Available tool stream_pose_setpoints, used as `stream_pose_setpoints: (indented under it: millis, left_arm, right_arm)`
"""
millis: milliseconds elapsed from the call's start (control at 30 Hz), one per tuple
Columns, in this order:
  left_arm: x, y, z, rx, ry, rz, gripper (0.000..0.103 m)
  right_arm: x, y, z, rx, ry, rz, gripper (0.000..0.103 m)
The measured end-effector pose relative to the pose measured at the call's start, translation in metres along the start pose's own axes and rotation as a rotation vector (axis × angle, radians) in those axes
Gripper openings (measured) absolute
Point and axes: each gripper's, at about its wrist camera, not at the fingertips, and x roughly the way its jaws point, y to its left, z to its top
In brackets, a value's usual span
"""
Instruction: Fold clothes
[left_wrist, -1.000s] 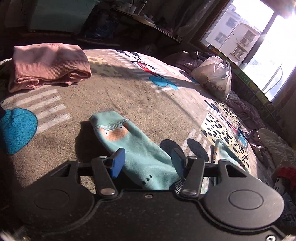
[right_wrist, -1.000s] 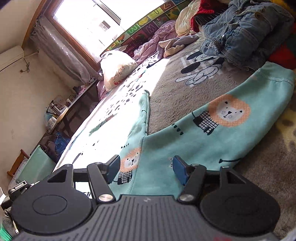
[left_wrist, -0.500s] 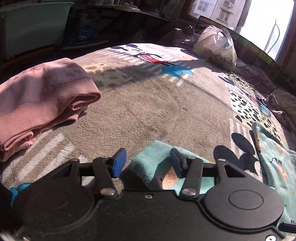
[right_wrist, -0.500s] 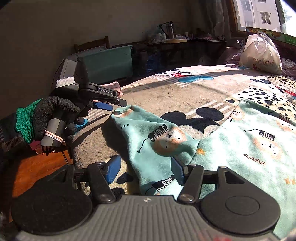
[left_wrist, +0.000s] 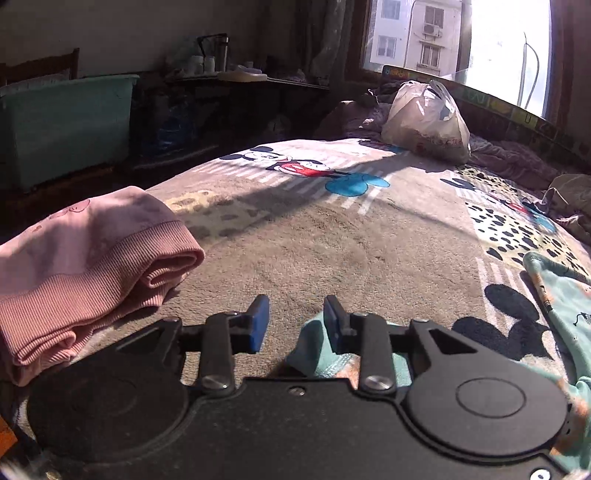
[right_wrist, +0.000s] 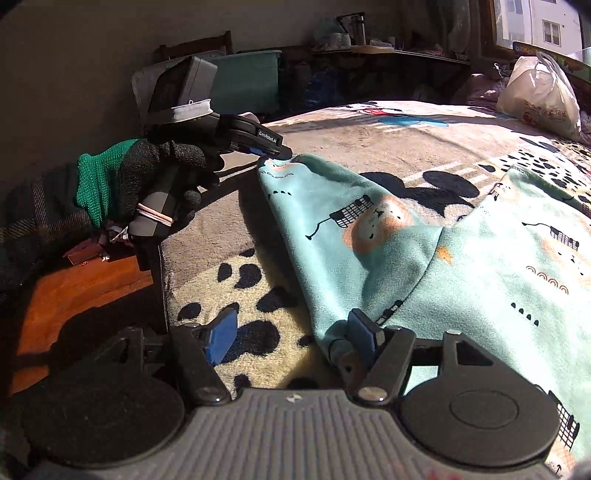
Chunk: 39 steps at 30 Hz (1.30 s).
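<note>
The left hand-held gripper (left_wrist: 293, 319) had just been closing, and its blue pads stood closer together than a second before. The corner of the teal pyjama pants (right_wrist: 461, 266) poked up between them, against the right pad. In its own view there was still a gap by the left pad, so the pads did not look squeezed onto the cloth yet. In the right wrist view the tips sat right at the end of one pant leg, but it was too small there to tell if they pinched it.

The right hand-held gripper (right_wrist: 291, 334) had just been opening a little. Its pads stood wide apart, with the edge of the pants beside the right pad and the spotted blanket (right_wrist: 229, 273) showing in the gap. It held nothing.

The pants lay spread on the bed, with one leg pointing toward the person's gloved hand (right_wrist: 147, 177). It looked like both grippers were getting ready to grab the pants for a fold.

A second earlier the left gripper looked down the leg from farther back; now it was at the leg's end, beside the folded pink sweater (left_wrist: 85, 269). The right gripper had faced the window and a pile of jeans; now it faced the dark side of the room.
</note>
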Motion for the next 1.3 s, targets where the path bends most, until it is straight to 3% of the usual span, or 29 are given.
stream_pose_setpoints:
  millis: [33, 167, 300, 367, 400, 433, 467, 533, 567, 633, 700, 733, 767, 800, 833, 867, 967, 1000, 1167, 1267, 1300]
  left_arm:
    - [-0.012, -0.001, 0.003, -0.011, -0.02, -0.005, 0.031]
    - [-0.041, -0.032, -0.001, -0.058, 0.066, -0.308, 0.031]
    - [-0.018, -0.064, -0.026, -0.28, 0.349, -0.739, 0.031]
    - [-0.003, -0.087, -0.042, -0.311, 0.455, -0.801, 0.034]
    - [0.0, -0.092, -0.044, -0.271, 0.434, -0.734, 0.041]
    - [0.002, -0.088, -0.042, -0.264, 0.384, -0.619, 0.031]
    - [0.002, -0.076, -0.04, -0.325, 0.342, -0.555, 0.031]
    - [-0.002, -0.052, -0.032, -0.467, 0.289, -0.534, 0.034]
    - [-0.005, -0.05, -0.029, -0.473, 0.277, -0.537, 0.037]
    - [-0.01, -0.059, -0.025, -0.445, 0.311, -0.626, 0.044]
    - [-0.008, -0.08, -0.031, -0.388, 0.404, -0.747, 0.051]
    - [-0.005, -0.091, -0.035, -0.349, 0.44, -0.756, 0.051]
    - [0.001, -0.103, -0.038, -0.282, 0.439, -0.669, 0.05]
    - [0.004, -0.1, -0.038, -0.283, 0.382, -0.612, 0.038]
    - [0.007, -0.096, -0.037, -0.288, 0.322, -0.557, 0.035]
    - [0.009, -0.082, -0.035, -0.377, 0.271, -0.491, 0.035]
    - [-0.003, -0.061, -0.024, -0.431, 0.197, -0.487, 0.042]
    - [-0.009, -0.063, -0.02, -0.379, 0.193, -0.498, 0.042]
    - [-0.024, -0.096, -0.021, -0.144, 0.314, -0.663, 0.042]
    - [-0.005, -0.127, -0.041, -0.108, 0.395, -0.741, 0.043]
    - [0.006, -0.132, -0.044, -0.118, 0.402, -0.661, 0.039]
  right_arm:
    - [-0.004, 0.003, -0.001, -0.001, -0.015, 0.003, 0.066]
    - [-0.007, 0.011, -0.007, 0.012, -0.04, 0.011, 0.066]
    - [-0.013, 0.014, -0.02, 0.028, -0.032, 0.027, 0.069]
    - [-0.025, 0.015, -0.025, 0.045, -0.054, 0.025, 0.067]
    - [-0.033, 0.014, -0.028, 0.058, -0.07, 0.014, 0.067]
    - [-0.042, 0.012, -0.032, 0.062, -0.089, -0.005, 0.066]
    - [-0.051, 0.009, -0.036, 0.074, -0.105, -0.032, 0.066]
    - [-0.067, 0.0, -0.046, 0.113, -0.133, -0.089, 0.066]
    - [-0.073, -0.007, -0.051, 0.143, -0.138, -0.106, 0.066]
    - [-0.079, -0.022, -0.062, 0.213, -0.138, -0.127, 0.066]
    - [-0.081, -0.028, -0.072, 0.236, -0.137, -0.133, 0.066]
    - [-0.08, -0.027, -0.076, 0.233, -0.133, -0.135, 0.066]
    - [-0.076, -0.026, -0.079, 0.224, -0.133, -0.143, 0.066]
    - [-0.073, -0.025, -0.082, 0.217, -0.134, -0.15, 0.066]
    - [-0.074, -0.023, -0.086, 0.213, -0.132, -0.155, 0.067]
    - [-0.074, -0.022, -0.089, 0.21, -0.128, -0.157, 0.067]
    - [-0.078, -0.017, -0.097, 0.194, -0.116, -0.16, 0.067]
    - [-0.079, -0.016, -0.099, 0.192, -0.12, -0.161, 0.067]
    - [-0.074, -0.012, -0.104, 0.191, -0.152, -0.157, 0.067]
    - [-0.071, -0.011, -0.103, 0.192, -0.165, -0.151, 0.068]
    - [-0.071, -0.01, -0.103, 0.19, -0.165, -0.149, 0.068]
